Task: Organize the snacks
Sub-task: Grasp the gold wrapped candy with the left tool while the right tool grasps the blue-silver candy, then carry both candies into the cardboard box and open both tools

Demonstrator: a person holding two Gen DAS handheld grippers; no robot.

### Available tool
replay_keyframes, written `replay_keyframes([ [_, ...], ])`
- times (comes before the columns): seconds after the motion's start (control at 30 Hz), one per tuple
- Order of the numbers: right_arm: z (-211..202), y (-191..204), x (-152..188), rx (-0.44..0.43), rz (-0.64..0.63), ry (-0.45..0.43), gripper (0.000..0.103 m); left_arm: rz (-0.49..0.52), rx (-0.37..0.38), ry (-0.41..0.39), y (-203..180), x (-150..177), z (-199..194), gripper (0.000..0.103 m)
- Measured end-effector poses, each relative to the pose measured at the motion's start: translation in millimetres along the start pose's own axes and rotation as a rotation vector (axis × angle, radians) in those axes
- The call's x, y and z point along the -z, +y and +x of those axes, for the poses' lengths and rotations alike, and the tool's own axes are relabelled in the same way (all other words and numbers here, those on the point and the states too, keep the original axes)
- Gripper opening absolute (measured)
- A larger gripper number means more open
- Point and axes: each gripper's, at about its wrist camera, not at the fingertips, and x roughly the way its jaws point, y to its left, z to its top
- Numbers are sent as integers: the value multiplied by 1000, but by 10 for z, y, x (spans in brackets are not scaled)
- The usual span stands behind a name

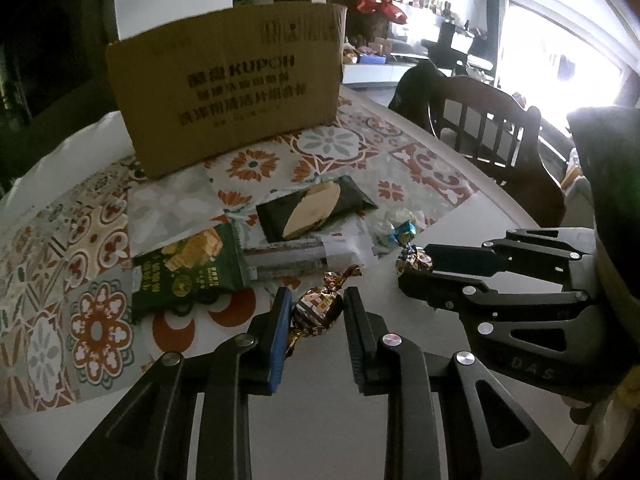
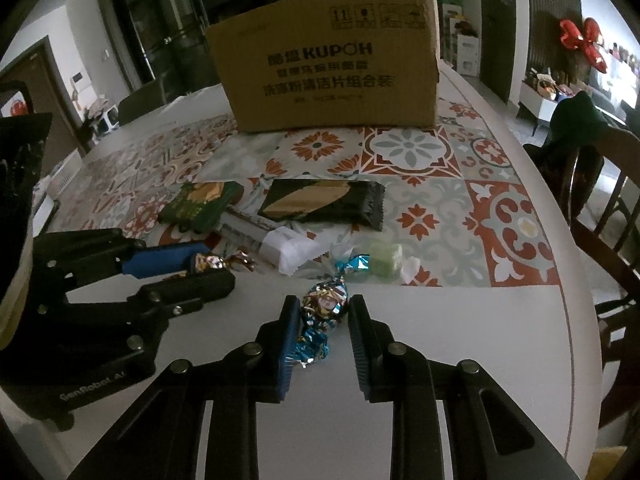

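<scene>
My left gripper (image 1: 316, 308) is open around a gold-brown wrapped candy (image 1: 314, 310) that lies on the table between its fingers; the left finger touches it. My right gripper (image 2: 324, 310) is open around a blue-and-gold wrapped candy (image 2: 322, 308) on the table. Each gripper shows in the other's view: the right one (image 1: 416, 270) and the left one (image 2: 200, 268). A cardboard box (image 2: 328, 64) stands at the back of the table. Ahead lie a green snack bag (image 2: 200, 204), a black cracker packet (image 2: 324, 202), a white-wrapped bar (image 2: 280, 246) and a pale green candy (image 2: 384, 258).
A patterned tile mat (image 2: 420, 152) covers the white round table (image 2: 480, 340). Dark wooden chairs (image 2: 600, 208) stand at the table's right edge, close to the right gripper's side. The box also shows in the left wrist view (image 1: 228, 88).
</scene>
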Motion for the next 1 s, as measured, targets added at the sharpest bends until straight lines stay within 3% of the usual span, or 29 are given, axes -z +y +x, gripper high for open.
replay_keyframes([
  [0.3, -203, 6, -41, -7, -1, -48, 26, -32, -26, -30, -46, -56, -174, 27],
  [1.0, -715, 21, -375, -15, -15, -216, 26, -59, -78, -213, -57, -473, -739, 27],
])
